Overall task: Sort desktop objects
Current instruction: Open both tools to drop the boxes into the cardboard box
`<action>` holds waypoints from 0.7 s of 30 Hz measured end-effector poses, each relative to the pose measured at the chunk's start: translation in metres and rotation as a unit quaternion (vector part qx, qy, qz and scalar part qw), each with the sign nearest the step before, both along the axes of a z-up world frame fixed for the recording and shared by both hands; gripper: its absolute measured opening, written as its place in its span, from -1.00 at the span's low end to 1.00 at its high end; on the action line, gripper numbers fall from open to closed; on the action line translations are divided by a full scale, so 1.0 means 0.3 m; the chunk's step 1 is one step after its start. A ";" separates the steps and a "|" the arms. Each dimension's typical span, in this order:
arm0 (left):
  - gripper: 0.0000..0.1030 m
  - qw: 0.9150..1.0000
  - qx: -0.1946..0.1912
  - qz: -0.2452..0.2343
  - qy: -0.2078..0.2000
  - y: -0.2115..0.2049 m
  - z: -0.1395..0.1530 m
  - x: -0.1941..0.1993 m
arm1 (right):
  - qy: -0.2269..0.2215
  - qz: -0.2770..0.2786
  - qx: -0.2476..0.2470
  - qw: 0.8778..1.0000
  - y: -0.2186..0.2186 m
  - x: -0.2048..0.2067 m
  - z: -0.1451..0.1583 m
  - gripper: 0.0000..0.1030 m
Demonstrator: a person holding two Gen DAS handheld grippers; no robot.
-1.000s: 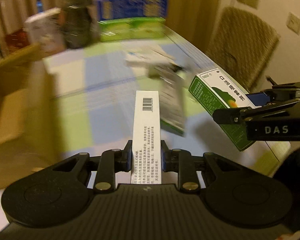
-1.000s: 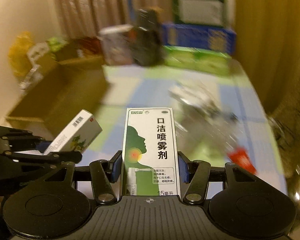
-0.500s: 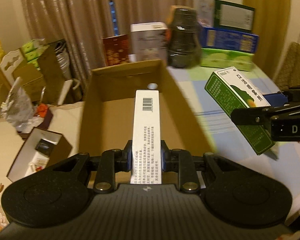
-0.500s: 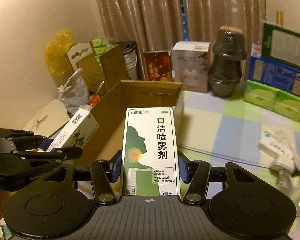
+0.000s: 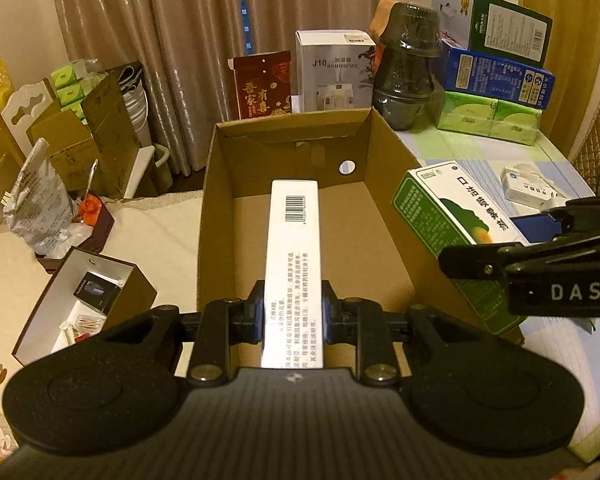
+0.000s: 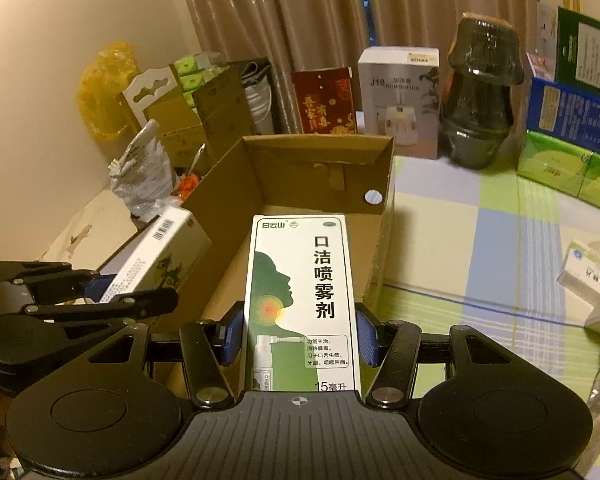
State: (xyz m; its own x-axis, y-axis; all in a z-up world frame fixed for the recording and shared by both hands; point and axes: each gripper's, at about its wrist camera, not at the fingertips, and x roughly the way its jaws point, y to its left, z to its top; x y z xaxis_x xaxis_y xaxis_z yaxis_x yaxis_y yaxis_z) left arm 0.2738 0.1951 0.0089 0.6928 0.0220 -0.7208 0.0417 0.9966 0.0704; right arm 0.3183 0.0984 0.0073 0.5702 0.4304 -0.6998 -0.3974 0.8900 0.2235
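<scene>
Cartons in both grippers hang over an open cardboard box (image 5: 384,184) at the edge of a checked table (image 6: 500,240). The left gripper (image 5: 293,312) has its fingers (image 5: 256,312) pinching the narrow sides of a slim white carton (image 5: 293,248), barcode end pointing away, above the box's bare floor. The right gripper (image 6: 300,336) has its blue-padded fingers (image 6: 233,336) clamped on the wider faces of a green-and-white throat-spray carton (image 6: 300,292), which sits over the box's right-hand wall and near corner. In the left wrist view that same green carton juts in from the right, above the box's right wall. Behind the box stand a red gift packet (image 5: 262,86), a white humidifier box (image 5: 334,72) and a dark jar (image 5: 406,68), with green tissue packs (image 5: 488,116) beside them. A small white packet (image 6: 590,272) lies on the table to the right, well apart from the box.
</scene>
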 end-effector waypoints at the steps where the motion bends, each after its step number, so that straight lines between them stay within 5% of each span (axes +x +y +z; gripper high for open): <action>1: -0.59 1.000 -0.002 -0.001 0.000 -0.001 -0.005 0.005 | 0.000 -0.002 0.001 1.000 0.000 0.002 -0.003 0.02; 6: -0.58 1.000 -0.015 0.008 0.001 0.002 -0.028 0.030 | -0.009 -0.024 0.021 0.999 -0.026 0.025 -0.001 0.25; 12: -0.58 0.999 -0.023 0.025 -0.015 0.015 0.002 0.002 | -0.024 -0.047 0.038 0.998 -0.128 -0.018 0.044 0.29; 21: -0.36 0.998 -0.044 0.024 -0.041 -0.074 0.071 -0.164 | -0.025 -0.090 0.031 0.995 -0.379 -0.260 0.067 0.44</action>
State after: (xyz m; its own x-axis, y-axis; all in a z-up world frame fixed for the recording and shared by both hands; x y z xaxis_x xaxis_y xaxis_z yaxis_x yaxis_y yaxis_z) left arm 0.2247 0.1727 0.0302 0.7495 -0.0050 -0.6620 -0.0080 0.9998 -0.0167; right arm 0.2402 -0.0155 0.0274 0.6757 0.3597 -0.6435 -0.2446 0.9328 0.2646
